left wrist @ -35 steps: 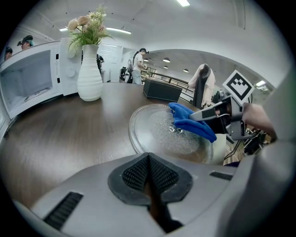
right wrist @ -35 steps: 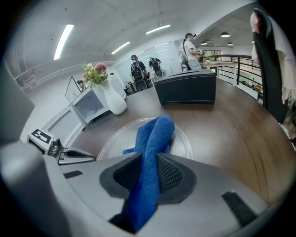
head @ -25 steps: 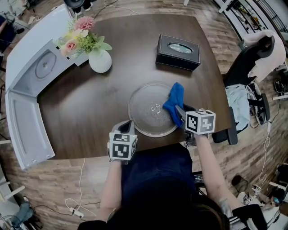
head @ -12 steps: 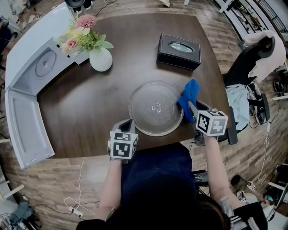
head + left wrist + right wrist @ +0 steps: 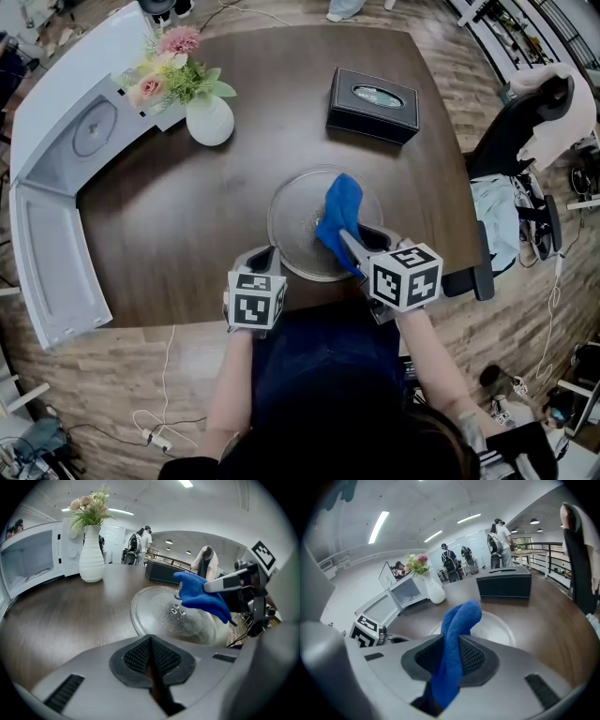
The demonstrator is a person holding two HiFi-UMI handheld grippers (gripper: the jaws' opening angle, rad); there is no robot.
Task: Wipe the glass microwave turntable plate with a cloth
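While dark table (image 5: 187, 216) bears plate (image 5: 295, 223), floor (image 5: 448, 54) is planked.

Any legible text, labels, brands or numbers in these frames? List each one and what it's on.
No text reads clearly in any view.
Black tissue box: oval patch on the lid, too small and blurred to read.
Left marker cube and right marker cube: black-and-white square patterns only, no letters or digits.
Microwave: no print can be made out.
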